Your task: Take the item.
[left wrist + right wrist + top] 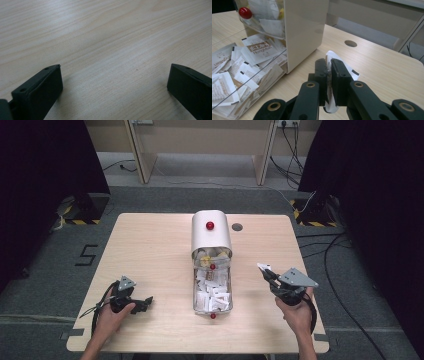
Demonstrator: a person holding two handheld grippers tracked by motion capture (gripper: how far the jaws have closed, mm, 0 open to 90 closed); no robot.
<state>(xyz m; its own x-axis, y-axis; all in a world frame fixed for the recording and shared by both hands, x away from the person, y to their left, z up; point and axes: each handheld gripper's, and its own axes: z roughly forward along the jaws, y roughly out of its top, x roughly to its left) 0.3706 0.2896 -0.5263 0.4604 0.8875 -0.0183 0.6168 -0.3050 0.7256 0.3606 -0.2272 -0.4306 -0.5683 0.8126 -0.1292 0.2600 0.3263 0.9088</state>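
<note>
Sachet, one white paper packet with a black edge mark, is pinched between the closed jaws of the right gripper, beside the clear drawer of many like packets; its print is hidden. Left gripper is held wide open, empty, over the table.

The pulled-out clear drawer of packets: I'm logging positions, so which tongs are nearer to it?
Right, slightly. The right tongs hover just right of the clear drawer, clamping a white packet. The left tongs rest on the table, farther left.
</note>
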